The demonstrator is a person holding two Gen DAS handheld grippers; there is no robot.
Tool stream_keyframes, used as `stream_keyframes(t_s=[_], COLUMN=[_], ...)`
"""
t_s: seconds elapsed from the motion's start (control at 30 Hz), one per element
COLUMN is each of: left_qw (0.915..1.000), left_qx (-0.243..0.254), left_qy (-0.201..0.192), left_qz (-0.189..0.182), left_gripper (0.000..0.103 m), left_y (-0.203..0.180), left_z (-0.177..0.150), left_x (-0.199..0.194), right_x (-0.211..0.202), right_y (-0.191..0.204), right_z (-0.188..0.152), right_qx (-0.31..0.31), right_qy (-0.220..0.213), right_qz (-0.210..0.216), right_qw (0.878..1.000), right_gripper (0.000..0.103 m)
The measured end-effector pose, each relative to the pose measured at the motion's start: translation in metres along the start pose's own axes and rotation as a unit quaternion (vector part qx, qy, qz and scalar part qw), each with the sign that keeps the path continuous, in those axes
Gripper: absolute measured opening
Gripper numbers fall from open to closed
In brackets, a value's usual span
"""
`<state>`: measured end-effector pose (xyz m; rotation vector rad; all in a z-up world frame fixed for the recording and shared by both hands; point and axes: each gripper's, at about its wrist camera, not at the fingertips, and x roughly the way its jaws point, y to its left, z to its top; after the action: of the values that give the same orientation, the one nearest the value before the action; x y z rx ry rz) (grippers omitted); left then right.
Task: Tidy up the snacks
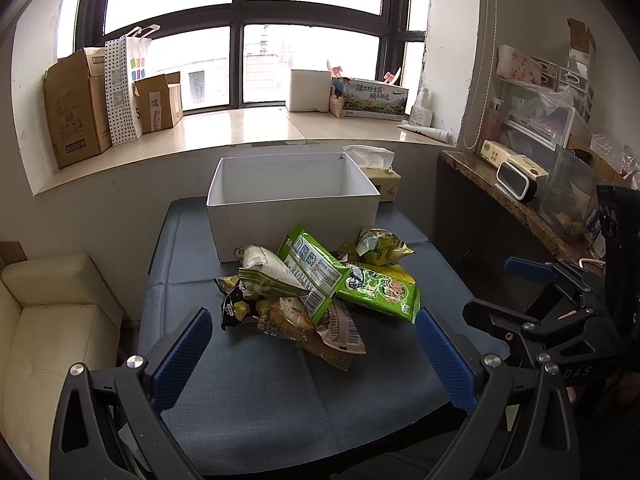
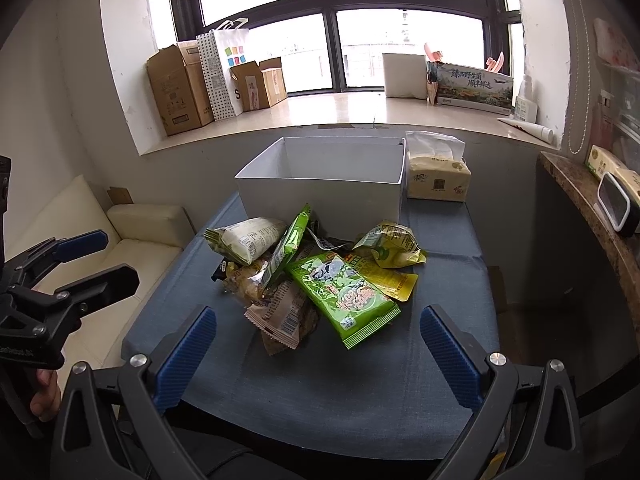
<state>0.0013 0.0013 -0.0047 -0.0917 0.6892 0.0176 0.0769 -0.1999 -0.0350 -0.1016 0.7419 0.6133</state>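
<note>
Both tools hover low over the near edge of the blue worktop (image 2: 320,380), each with jaws spread wide and nothing between them: the left hand-held gripper (image 1: 314,354) and the right hand-held gripper (image 2: 318,354). Just ahead of their fingertips lies the snack pile (image 1: 316,284), a loose heap of overlapping packets. Nearest the right tool is a flat green packet (image 2: 344,296), lying partly on a brown crimped wrapper (image 2: 280,312); both look light, thin and crinkly, so the film is likely slippery and the contents probably crushable. A pinch on a sealed end or free corner seems the safest hold, not a squeeze across the puffed middle. Further in, a white pillow-shaped bag (image 2: 248,240) rests on top at the left, a second green bag (image 2: 292,240) stands tilted on edge, and a crumpled yellow packet (image 2: 392,246) sits to the right. Beyond the heap, touching or just behind it, stands the open white box (image 2: 324,184); what shows of its inside looks empty, though its floor is hidden. A tissue pack (image 2: 438,178) sits beside the box, farther right.
</note>
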Motion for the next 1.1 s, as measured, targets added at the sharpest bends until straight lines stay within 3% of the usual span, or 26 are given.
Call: stream_keyframes(t_s=[0.83,1.1], left_qw=[0.9999,0.9995], left_qx=[-0.01,-0.023], left_qy=[-0.005,-0.019], left_qz=[0.001,0.008], left_gripper=[0.103,0.103], left_y=[0.01,0.026], left_z=[-0.002,-0.003], left_x=[0.0,-0.007], right_x=[0.004,0.046], right_y=[0.004,0.018], right_z=[0.0,0.028], right_qx=[-0.007,-0.03], right_qy=[0.004,0.023], right_qz=[0.004,0.045], right_qw=[1.0,0.998], right_gripper=[0.103,0.103])
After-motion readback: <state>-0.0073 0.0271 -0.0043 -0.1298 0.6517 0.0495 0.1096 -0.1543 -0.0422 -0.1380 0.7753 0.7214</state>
